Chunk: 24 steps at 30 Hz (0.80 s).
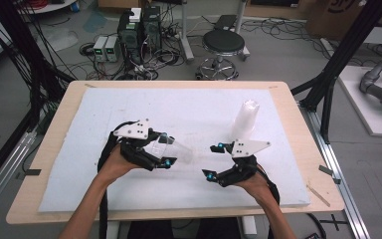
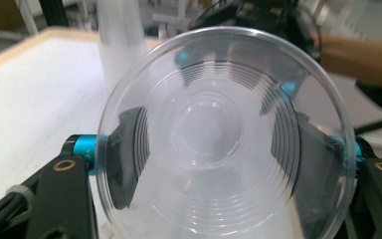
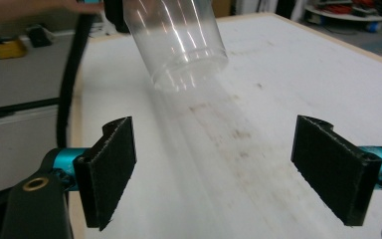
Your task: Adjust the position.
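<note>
While the left gripper [image 1: 165, 149] has its jaws clamped on a clear plastic cup [image 1: 175, 148] lying sideways over the middle of the worktop [image 1: 79, 129], the right gripper [image 1: 212, 161] sits nearby with jaws wide apart, and a cup stack [image 1: 245, 118] stands toward the far right edge.

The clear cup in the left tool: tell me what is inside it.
Nothing: the clear cup looks empty, its ringed bottom plain through the open mouth. The left tool grips its wall.
</note>
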Tool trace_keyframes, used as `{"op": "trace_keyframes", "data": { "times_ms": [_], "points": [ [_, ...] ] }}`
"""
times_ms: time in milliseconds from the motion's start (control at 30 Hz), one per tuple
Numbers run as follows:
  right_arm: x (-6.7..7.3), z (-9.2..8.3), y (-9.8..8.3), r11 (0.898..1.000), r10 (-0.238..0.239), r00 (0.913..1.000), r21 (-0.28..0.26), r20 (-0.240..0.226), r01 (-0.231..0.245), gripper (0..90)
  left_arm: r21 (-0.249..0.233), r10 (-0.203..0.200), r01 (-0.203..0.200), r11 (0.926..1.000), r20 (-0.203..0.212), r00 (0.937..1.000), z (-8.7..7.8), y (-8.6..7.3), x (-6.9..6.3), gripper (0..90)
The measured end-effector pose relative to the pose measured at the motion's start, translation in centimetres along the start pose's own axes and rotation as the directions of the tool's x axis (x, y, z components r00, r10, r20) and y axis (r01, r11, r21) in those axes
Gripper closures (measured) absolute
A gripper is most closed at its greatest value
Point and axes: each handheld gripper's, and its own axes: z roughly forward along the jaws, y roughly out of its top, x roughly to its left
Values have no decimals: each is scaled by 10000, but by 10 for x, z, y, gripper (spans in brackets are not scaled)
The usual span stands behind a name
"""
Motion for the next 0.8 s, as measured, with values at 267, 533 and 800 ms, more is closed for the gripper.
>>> {"op": "trace_keyframes", "data": {
  "times_ms": [267,533,800],
  "points": [
    [0,-11,-30,9967,612,9892,448,1333,-677,174,2343,374,-356,9715,-34,9993,11,13,16,307],
    [-7,-21,-51,9892,1252,9588,418,2551,-1403,174,4073,536,-480,9120,-24,9986,19,19,30,307],
    [-13,-26,-61,9851,1552,9324,190,3263,-1706,174,5339,583,-361,8448,-247,9980,23,24,41,308]
  ]
}}
